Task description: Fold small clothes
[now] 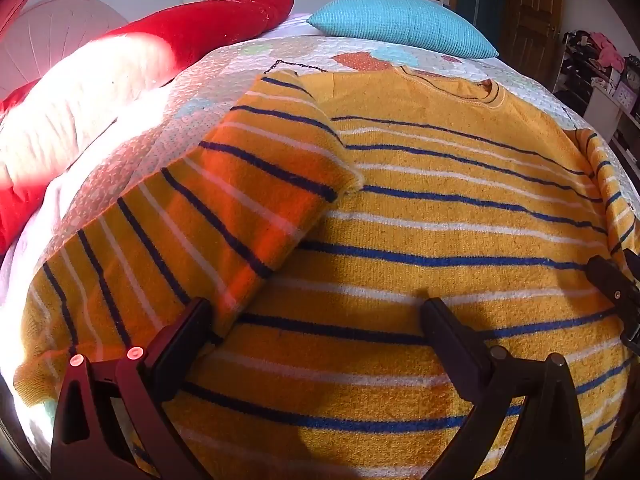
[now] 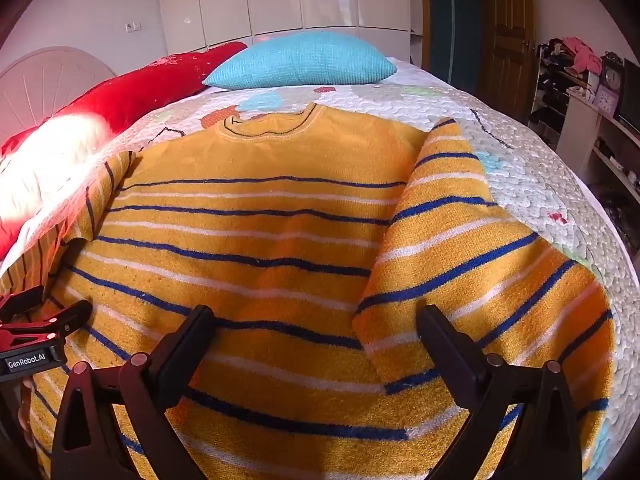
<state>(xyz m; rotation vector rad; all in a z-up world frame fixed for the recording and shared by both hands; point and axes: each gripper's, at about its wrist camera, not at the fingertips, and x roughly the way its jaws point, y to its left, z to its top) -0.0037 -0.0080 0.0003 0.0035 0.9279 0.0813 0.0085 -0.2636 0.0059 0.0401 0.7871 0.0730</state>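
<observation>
A yellow sweater point(image 1: 440, 208) with blue and white stripes lies flat on the bed, collar at the far side. Its left sleeve point(image 1: 240, 200) is folded inward over the body, and its right sleeve point(image 2: 472, 272) is folded inward too. My left gripper point(image 1: 316, 308) hovers open over the sweater's lower left part, nothing between its fingers. My right gripper point(image 2: 312, 316) stands open over the lower right part of the sweater point(image 2: 248, 240), beside the folded sleeve's cuff, holding nothing. The right gripper's tip point(image 1: 616, 288) shows at the left view's right edge, and the left gripper's body point(image 2: 36, 332) shows at the right view's left edge.
A white quilted bedspread point(image 2: 532, 176) with coloured patches covers the bed. A turquoise pillow point(image 2: 300, 60) and a red pillow point(image 1: 208, 28) lie at the far side. Shelves with clutter point(image 2: 576, 80) and a wooden door point(image 2: 508, 28) stand to the right.
</observation>
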